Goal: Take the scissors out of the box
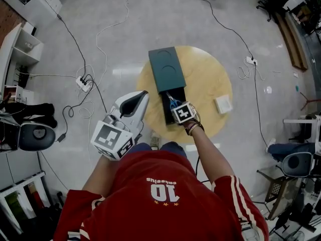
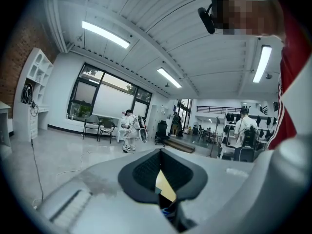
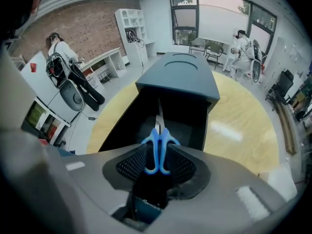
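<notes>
The dark teal box [image 1: 167,68] lies on the round wooden table [image 1: 208,79], its black tray [image 1: 170,115] pulled out toward me. The blue-handled scissors [image 1: 173,102] lie in that tray, blades pointing toward the lid. My right gripper [image 1: 179,109] points steeply down into the tray. In the right gripper view the scissors' handles [image 3: 158,147] sit between the pads of the right gripper [image 3: 158,155]; its jaws stand wide and I see no pad pressing on them. My left gripper [image 1: 144,93] hovers left of the table edge, holding nothing, its jaws [image 2: 161,152] together at the tips.
A small white block [image 1: 223,104] lies on the table right of the box. Cables and a power strip [image 1: 83,83] run across the floor to the left. Shelves, chairs and bags ring the room; people stand far off in the left gripper view.
</notes>
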{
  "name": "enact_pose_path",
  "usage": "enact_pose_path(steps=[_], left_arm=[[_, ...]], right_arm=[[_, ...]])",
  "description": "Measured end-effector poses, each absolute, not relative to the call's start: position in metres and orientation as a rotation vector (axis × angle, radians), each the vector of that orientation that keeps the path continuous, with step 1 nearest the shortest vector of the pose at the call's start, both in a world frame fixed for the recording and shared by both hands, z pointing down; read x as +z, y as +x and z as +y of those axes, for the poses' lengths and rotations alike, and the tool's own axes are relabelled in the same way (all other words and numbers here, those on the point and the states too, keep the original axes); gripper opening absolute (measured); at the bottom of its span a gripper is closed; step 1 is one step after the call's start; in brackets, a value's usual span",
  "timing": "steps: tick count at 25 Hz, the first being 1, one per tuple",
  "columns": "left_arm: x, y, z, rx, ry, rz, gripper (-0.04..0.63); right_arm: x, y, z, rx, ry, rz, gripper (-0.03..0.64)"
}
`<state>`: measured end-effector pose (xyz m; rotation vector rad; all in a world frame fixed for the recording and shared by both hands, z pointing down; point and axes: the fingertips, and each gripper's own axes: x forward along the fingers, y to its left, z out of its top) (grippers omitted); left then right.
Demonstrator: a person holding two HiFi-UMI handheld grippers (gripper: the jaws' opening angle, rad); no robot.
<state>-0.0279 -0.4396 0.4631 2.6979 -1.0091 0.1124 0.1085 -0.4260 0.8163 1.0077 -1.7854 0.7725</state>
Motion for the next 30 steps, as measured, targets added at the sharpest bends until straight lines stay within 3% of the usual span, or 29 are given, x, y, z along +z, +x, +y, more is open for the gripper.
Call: enact_pose_path(steps=[30], left_arm=[[0.457, -0.056, -0.45, 0.094, 2.705, -1.031, 0.003]], right_arm=[[0.825, 0.089, -0.421, 0.934, 0.917, -1.66, 0.086]])
